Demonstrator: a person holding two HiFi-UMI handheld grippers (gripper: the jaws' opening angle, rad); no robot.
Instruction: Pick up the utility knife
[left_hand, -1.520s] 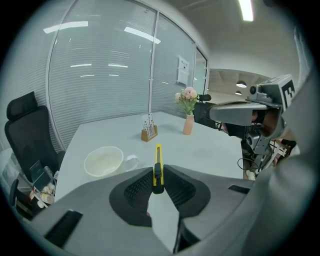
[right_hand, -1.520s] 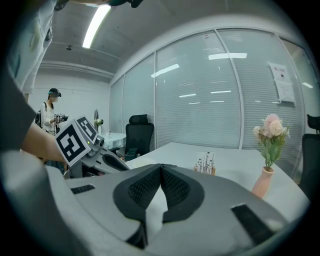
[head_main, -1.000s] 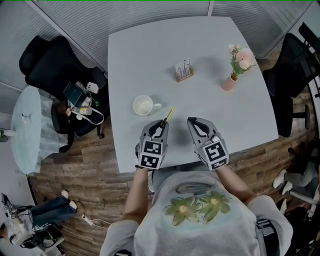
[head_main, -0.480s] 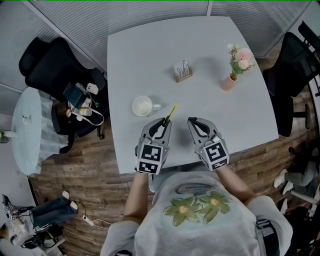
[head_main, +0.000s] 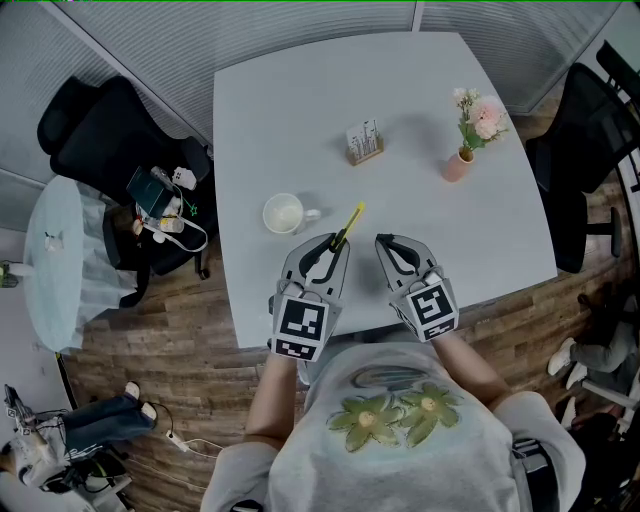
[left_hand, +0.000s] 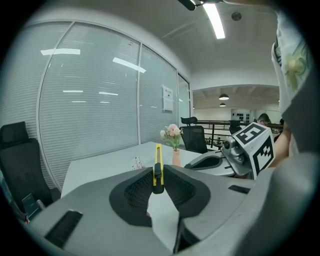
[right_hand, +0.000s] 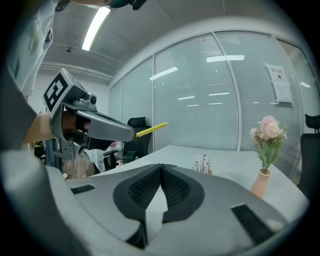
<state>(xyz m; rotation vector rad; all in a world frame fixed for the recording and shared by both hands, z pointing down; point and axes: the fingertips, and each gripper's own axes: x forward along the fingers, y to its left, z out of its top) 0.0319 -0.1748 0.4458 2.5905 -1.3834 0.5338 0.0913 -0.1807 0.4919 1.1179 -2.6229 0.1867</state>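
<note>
Over the near edge of the white table (head_main: 300, 110), the left gripper (left_hand: 158, 188) is clenched on the black rear end of the yellow utility knife (left_hand: 158, 162), whose body juts forward beyond the pads (left_hand: 136, 192), while the right gripper (right_hand: 160, 168) alongside is closed, empty.

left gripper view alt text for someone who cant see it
The left gripper is shut on a yellow utility knife that points forward over a white table. Behind are pink flowers in a vase and, at right, the right gripper.
</note>
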